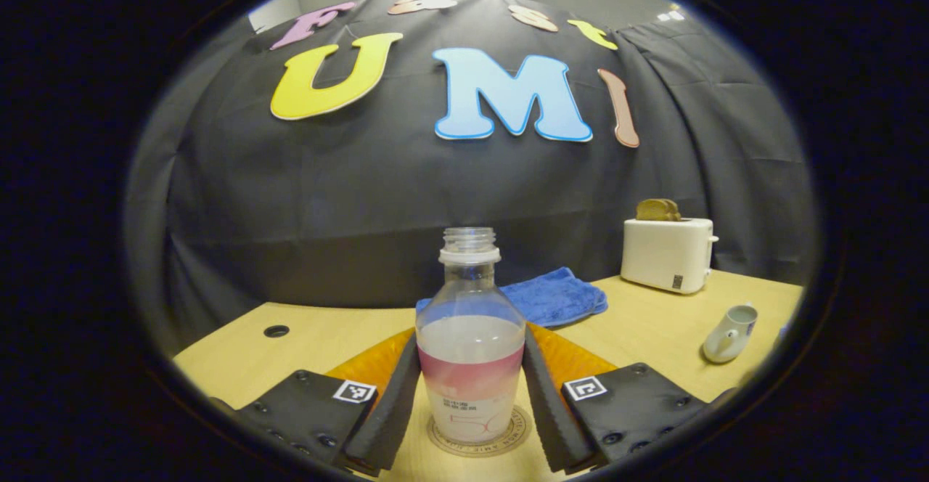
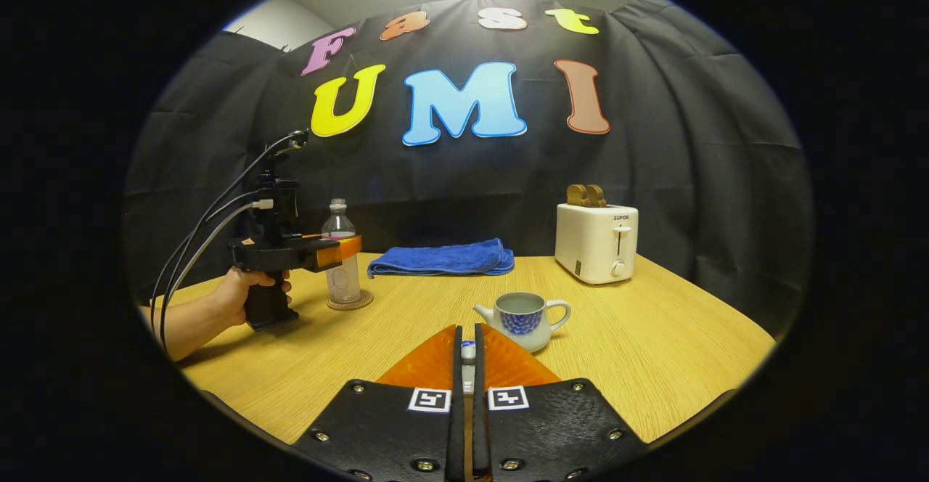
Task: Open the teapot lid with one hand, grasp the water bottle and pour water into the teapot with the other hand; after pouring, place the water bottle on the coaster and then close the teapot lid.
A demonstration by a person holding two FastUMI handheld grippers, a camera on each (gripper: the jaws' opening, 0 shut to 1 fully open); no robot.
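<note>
A light wooden table (image 2: 653, 337) stands before a black cloth wall. In the left gripper view, the left gripper (image 1: 470, 402) has its two fingers on either side of an uncapped water bottle (image 1: 470, 351), about half full, which stands upright on a round coaster (image 1: 479, 444); whether the fingers press on the bottle or sit just beside it cannot be told. In the right gripper view, the right gripper (image 2: 467, 366) has its fingers closed on a small teapot lid (image 2: 468, 352), held just in front of the open white teapot (image 2: 524, 319). A hand (image 2: 239, 295) holds the left gripper at far left. Behind lie a folded blue towel (image 2: 441, 258) and a white toaster (image 2: 596, 242) with toast.
</note>
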